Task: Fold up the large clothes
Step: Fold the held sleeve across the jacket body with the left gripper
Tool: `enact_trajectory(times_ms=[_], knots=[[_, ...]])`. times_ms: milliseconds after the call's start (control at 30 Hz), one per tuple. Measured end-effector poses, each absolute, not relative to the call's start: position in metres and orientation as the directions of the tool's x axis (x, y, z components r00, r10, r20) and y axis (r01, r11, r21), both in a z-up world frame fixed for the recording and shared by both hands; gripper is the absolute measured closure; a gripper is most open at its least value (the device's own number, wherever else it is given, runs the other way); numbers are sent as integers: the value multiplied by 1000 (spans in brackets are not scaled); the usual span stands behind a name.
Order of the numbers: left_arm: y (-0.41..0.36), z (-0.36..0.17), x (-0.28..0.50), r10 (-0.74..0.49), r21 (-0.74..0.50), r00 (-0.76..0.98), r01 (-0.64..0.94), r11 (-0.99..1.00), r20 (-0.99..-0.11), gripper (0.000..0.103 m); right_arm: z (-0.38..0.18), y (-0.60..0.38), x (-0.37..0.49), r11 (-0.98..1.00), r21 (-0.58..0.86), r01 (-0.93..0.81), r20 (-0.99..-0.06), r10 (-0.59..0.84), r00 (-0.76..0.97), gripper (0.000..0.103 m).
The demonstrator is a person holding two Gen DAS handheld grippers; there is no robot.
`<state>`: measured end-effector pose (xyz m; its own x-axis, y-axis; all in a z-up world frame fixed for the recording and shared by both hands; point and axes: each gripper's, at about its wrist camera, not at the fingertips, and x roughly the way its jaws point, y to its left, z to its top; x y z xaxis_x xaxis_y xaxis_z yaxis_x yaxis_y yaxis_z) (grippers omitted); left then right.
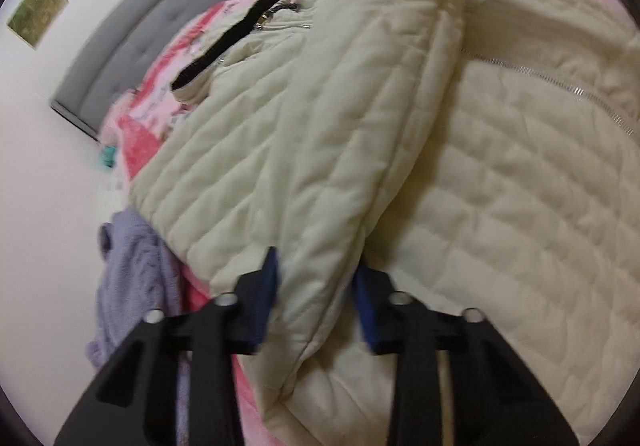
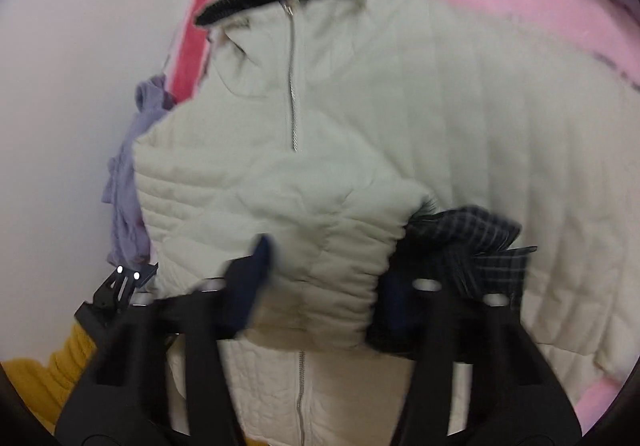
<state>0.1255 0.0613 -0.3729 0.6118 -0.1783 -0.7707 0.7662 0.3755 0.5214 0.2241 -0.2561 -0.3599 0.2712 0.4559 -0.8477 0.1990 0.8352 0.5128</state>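
Left wrist view: my left gripper (image 1: 316, 286) pinches jacket (image 1: 500, 206) sleeve (image 1: 320, 126), stretching lengthwise away; right gripper (image 2: 320, 278) clamps its far end.

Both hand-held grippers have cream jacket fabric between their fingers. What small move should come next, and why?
Probably carry the gripped part further across and lay it flat. The left hand-held gripper and the right hand-held gripper each hold a fold of the cream jacket, raised over the jacket's body on the pink bedspread. The fold looks unfinished.
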Motion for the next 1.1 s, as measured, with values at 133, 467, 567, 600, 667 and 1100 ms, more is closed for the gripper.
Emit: enact_trajectory(times_ms=[133,467,567,600,667,1100], knots=[[68,-362,117,-133,610,725,652,450,-676,87,-322,-229,238,886,460,53,-837,413,359,72],[58,-369,133,-87,509,650,664,548,-755,86,-340,-224,246,938,345,32,-901,322,292,73],[60,-368,141,-105,439,610,669,599,-786,85,-376,-234,224,924,369,96,-909,338,245,72],[60,-369,144,-105,421,596,670,611,-796,84,-382,-235,219,921,376,105,-905,340,257,72],[60,-371,146,-97,424,593,671,609,-799,84,-386,-235,216,919,378,113,-900,335,279,72],[69,-319,115,-182,407,608,696,592,-773,49,-302,-230,169,977,191,96,-839,111,533,36]])
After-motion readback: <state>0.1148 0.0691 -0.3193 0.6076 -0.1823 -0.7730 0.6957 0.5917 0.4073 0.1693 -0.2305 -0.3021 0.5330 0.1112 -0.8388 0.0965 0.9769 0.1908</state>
